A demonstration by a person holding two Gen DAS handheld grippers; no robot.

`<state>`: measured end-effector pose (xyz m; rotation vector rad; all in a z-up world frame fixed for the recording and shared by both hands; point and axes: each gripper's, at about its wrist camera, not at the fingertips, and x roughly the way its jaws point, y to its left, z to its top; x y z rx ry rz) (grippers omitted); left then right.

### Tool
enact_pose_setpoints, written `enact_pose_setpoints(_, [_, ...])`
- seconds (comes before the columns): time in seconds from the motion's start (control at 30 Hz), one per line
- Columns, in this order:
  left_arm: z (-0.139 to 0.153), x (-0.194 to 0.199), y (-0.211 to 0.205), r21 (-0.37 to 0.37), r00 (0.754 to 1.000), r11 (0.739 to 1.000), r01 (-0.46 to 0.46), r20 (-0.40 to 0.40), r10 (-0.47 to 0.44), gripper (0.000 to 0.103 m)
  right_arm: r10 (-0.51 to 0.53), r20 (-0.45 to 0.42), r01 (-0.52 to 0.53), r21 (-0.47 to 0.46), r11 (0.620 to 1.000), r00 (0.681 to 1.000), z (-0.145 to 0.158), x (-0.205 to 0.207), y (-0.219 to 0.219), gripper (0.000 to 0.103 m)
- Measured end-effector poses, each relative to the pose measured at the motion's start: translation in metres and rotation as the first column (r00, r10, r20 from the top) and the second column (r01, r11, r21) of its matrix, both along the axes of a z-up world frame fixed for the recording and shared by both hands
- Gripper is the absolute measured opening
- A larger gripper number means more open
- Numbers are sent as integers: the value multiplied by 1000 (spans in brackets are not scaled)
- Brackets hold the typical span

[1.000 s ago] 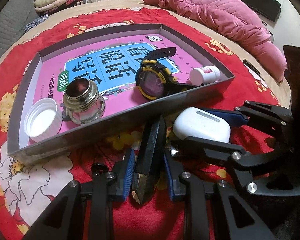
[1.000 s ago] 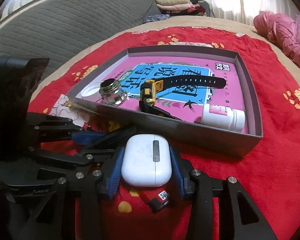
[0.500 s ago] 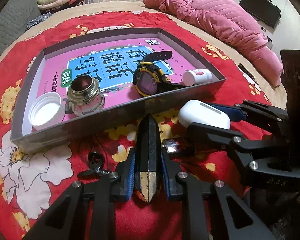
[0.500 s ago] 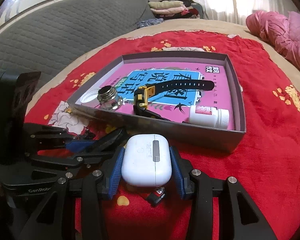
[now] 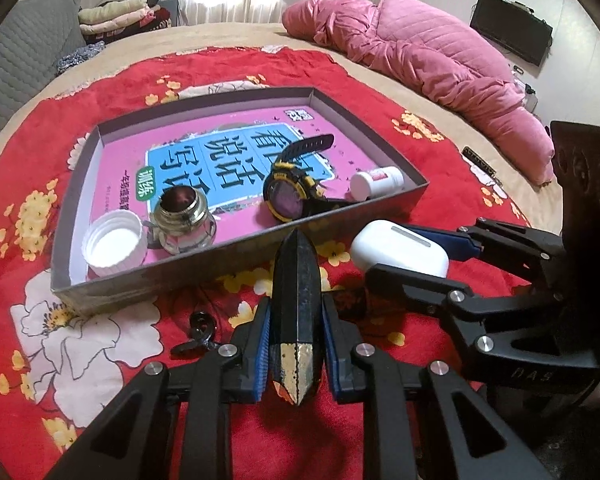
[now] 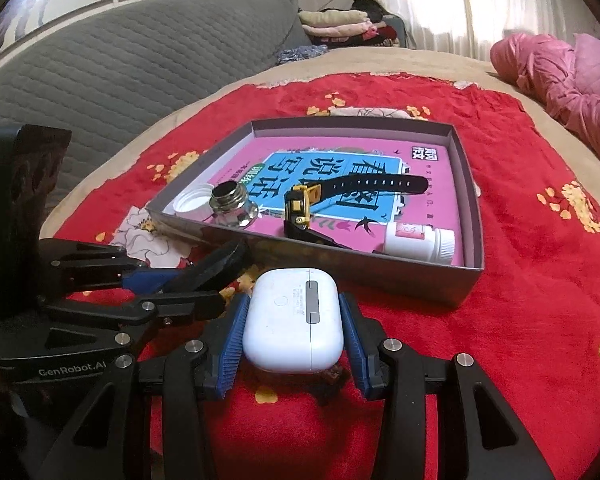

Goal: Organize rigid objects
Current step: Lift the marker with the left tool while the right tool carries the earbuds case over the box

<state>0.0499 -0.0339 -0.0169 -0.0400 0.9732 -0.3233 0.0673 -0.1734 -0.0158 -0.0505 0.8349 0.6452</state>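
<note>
Two claws are being held just in front of the box [image 5: 236, 268], left claw [image 5: 296, 344] clamped on a black case [image 5: 296, 300], right claw [image 6: 294, 328] clamped on white earbuds case [image 6: 294, 320], apparently for boxing.

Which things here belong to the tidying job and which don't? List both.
Job: dark faceted object in left gripper; white earbud case in right gripper; grey tray; watch; pill bottle; white cap; metal fitting.
Lying about: pink quilt; folded clothes; monitor.
</note>
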Motion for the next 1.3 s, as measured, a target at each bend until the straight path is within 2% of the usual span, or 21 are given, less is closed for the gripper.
enact_pose_setpoints(0.43, [15,-6,19,-30,998,999,-38,47,40,23,-42,37,42,-4,999,998,14,-4,-6,46])
enact_pose_setpoints(0.7, [27,-7,42,-55,991,994,-91,89,95,23,-75,52,75,4,997,996,23,-4,-10,46])
enact_pose_setpoints(1.3, [26,4,94,-105,966,969,-225,104,236,23,-95,67,95,6,995,993,29,0,-4,46])
